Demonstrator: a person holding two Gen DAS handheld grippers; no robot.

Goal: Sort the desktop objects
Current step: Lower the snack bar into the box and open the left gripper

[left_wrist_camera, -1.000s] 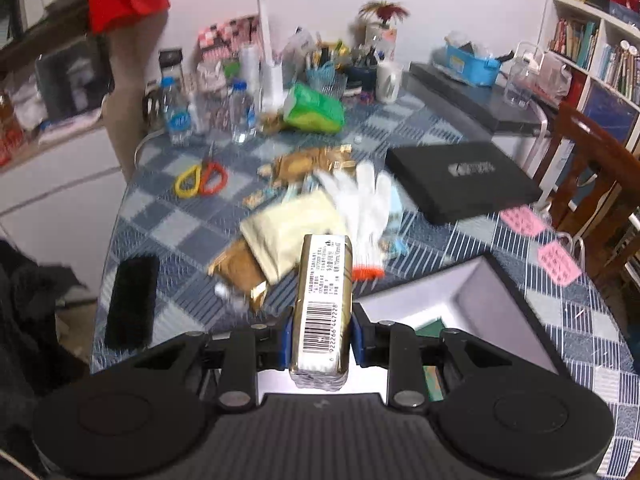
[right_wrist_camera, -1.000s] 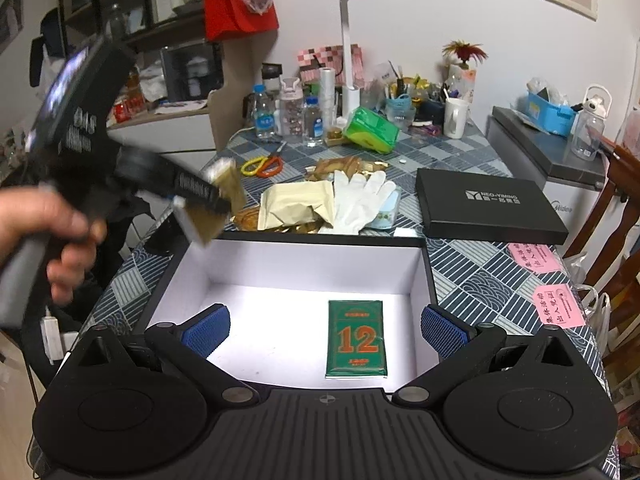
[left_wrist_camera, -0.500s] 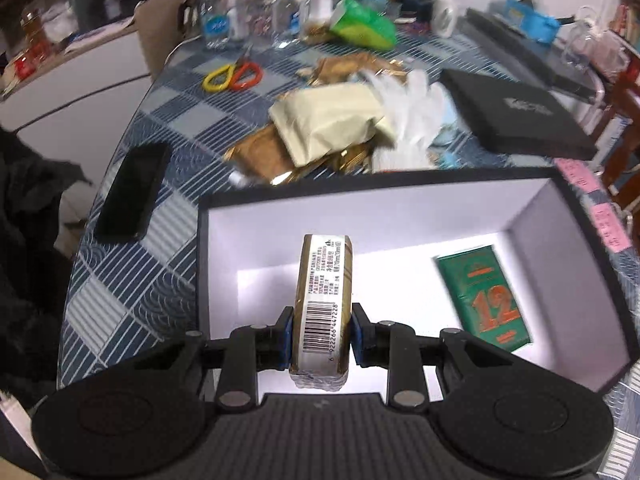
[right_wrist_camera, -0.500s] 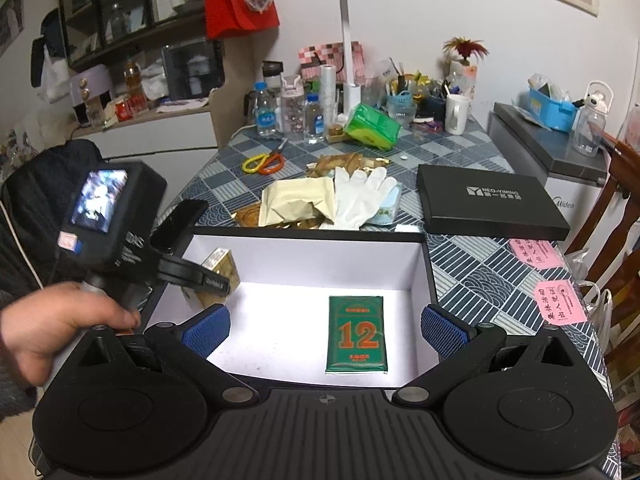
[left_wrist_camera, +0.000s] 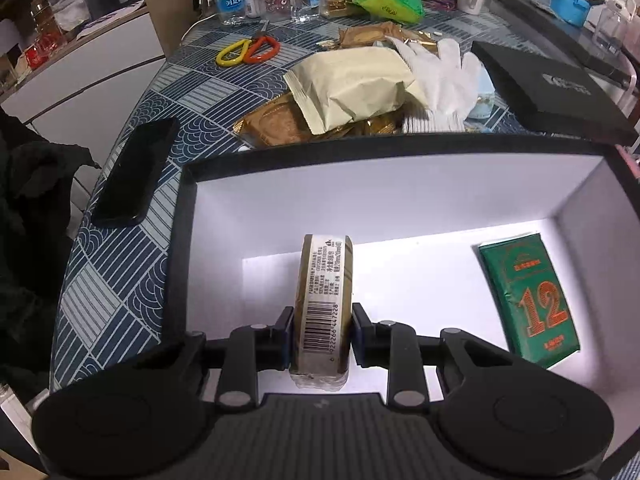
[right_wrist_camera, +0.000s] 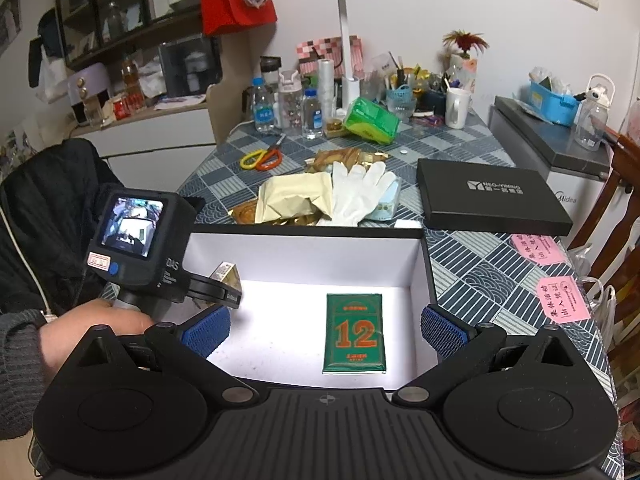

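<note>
1. The left gripper clamps a gold, flat rectangular packet with a white barcode label, held on edge between its two fingers, label side up.
2. The packet sits inside the open black box with a white interior, toward its left part; whether it touches the floor of the box cannot be told.
3. From the right wrist view, the left gripper reaches into the box from the left side, with a corner of the gold packet showing past the small camera screen on its body.
4. A dark green flat pack printed with an orange "12" lies flat on the white floor of the box, right of centre and well apart from the gold packet.
5. The right gripper hangs over the near edge of the box with its blue-padded fingers spread wide and nothing between them.
6. Beyond the far wall of the box, on the blue patterned tablecloth, lie a cream paper pouch, a white glove and gold-brown wrappers, bunched together.
7. A black smartphone lies left of the box, and a flat black lid lies to the right beyond it.
8. Yellow and orange handled scissors lie farther back.
</note>
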